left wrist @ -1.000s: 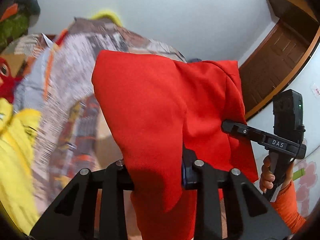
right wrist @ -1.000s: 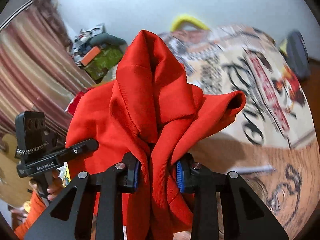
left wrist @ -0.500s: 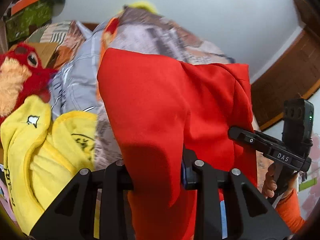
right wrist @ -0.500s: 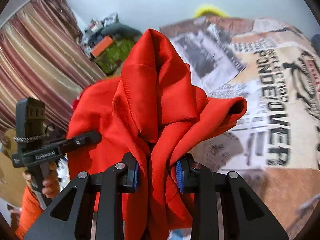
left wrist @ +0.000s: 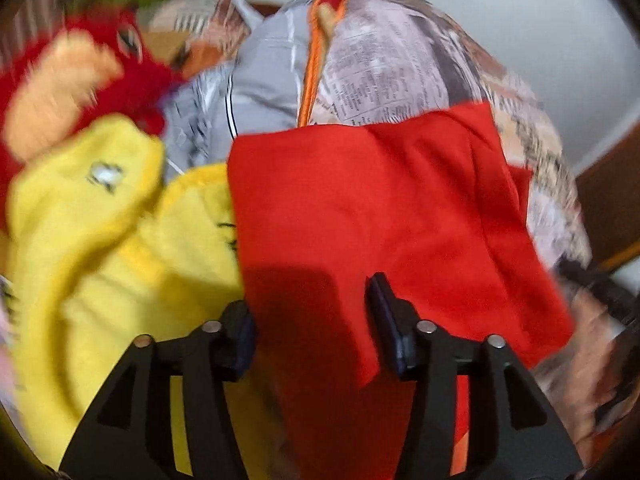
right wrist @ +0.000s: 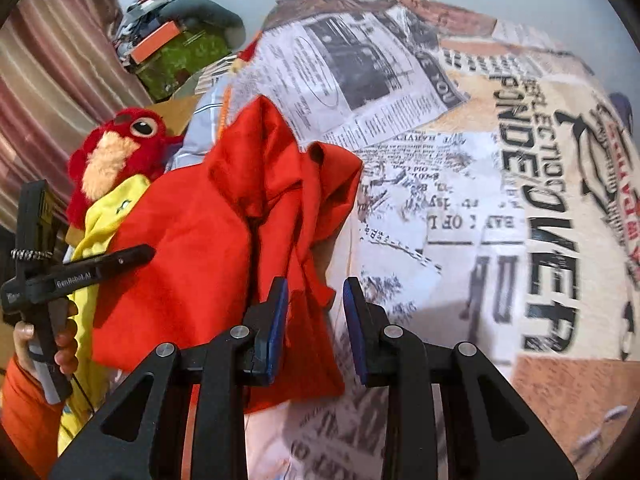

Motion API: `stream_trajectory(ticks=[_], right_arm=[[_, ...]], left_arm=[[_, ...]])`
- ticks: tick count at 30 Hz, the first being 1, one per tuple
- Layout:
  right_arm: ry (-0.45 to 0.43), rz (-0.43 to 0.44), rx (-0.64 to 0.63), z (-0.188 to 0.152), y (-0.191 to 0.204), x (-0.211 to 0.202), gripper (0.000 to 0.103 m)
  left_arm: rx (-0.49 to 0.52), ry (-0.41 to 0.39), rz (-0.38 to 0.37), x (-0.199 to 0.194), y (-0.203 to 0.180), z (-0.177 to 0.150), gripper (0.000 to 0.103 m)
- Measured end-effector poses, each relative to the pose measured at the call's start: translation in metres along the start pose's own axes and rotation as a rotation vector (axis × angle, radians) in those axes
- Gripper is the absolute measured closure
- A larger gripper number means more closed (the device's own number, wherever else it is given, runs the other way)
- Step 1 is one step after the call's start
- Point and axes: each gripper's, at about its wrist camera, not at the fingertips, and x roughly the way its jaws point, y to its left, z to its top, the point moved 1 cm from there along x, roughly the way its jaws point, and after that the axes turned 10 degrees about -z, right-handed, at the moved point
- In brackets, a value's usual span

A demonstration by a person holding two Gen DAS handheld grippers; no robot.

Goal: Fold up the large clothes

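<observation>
Two views disagree in reach: only the right wrist view shows the left gripper (right wrist: pixel 132 254) at 9 o'clock. Right gripper (right wrist: pixel 314 320) fingers stand apart, red garment (right wrist: pixel 208 248) draped between; left fingers (left wrist: pixel 386 320) apart around the garment (left wrist: pixel 380 216). Newsprint bedspread (right wrist: pixel 460 208) lies bare toward 3 o'clock.

Black left claw (right wrist: pixel 146 252) marked GenRobot.AI, blue pads (right wrist: pixel 276 328), orange sleeve (right wrist: pixel 20 412).
</observation>
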Motion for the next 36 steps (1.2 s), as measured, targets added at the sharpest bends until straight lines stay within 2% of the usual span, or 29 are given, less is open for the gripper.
stream_trajectory(ticks=[1,3,5,6,8,10,14,16,19,22,26,30,36], right_arm=[[-0.021,0.0,-0.003,-0.002,0.003,-0.01,0.061],[-0.06,0.013,-0.007,-0.005,0.009,-0.022,0.033],[-0.08,0.033,-0.017,-0.006,0.021,-0.023,0.023],[-0.075,0.039,-0.02,-0.007,0.025,-0.021,0.021],[-0.031,0.042,-0.035,-0.011,0.034,-0.009,0.021],[0.002,0.003,-0.052,-0.018,0.036,0.005,0.021],[0.094,-0.09,-0.043,-0.041,0.023,0.034,0.021],[0.112,-0.069,-0.01,-0.047,0.015,0.032,0.021],[0.086,-0.054,0.031,-0.051,0.005,0.008,0.021],[0.013,-0.053,0.038,-0.05,0.002,-0.03,0.021],[-0.125,-0.012,0.057,-0.05,0.005,-0.104,0.021],[-0.301,0.005,0.04,-0.06,0.024,-0.186,0.021],[-0.591,0.007,-0.026,-0.097,0.059,-0.308,0.021]], left_arm=[[0.037,-0.001,0.033,-0.004,-0.009,-0.006,0.04],[0.111,-0.004,0.081,-0.012,-0.025,-0.02,0.032],[0.154,0.005,0.091,-0.016,-0.037,-0.029,0.027],[0.17,0.016,0.099,-0.016,-0.043,-0.037,0.022],[0.192,0.023,0.132,-0.016,-0.048,-0.046,0.021],[0.226,0.014,0.18,-0.016,-0.053,-0.058,0.021],[0.191,-0.001,0.176,-0.02,-0.052,-0.07,0.021],[0.172,0.004,0.156,-0.027,-0.053,-0.076,0.021],[0.174,-0.027,0.175,-0.045,-0.06,-0.084,0.021],[0.191,-0.086,0.179,-0.077,-0.073,-0.09,0.021],[0.219,-0.185,0.145,-0.131,-0.1,-0.097,0.021],[0.242,-0.359,0.092,-0.212,-0.134,-0.112,0.021],[0.277,-0.599,0.039,-0.323,-0.177,-0.149,0.021]])
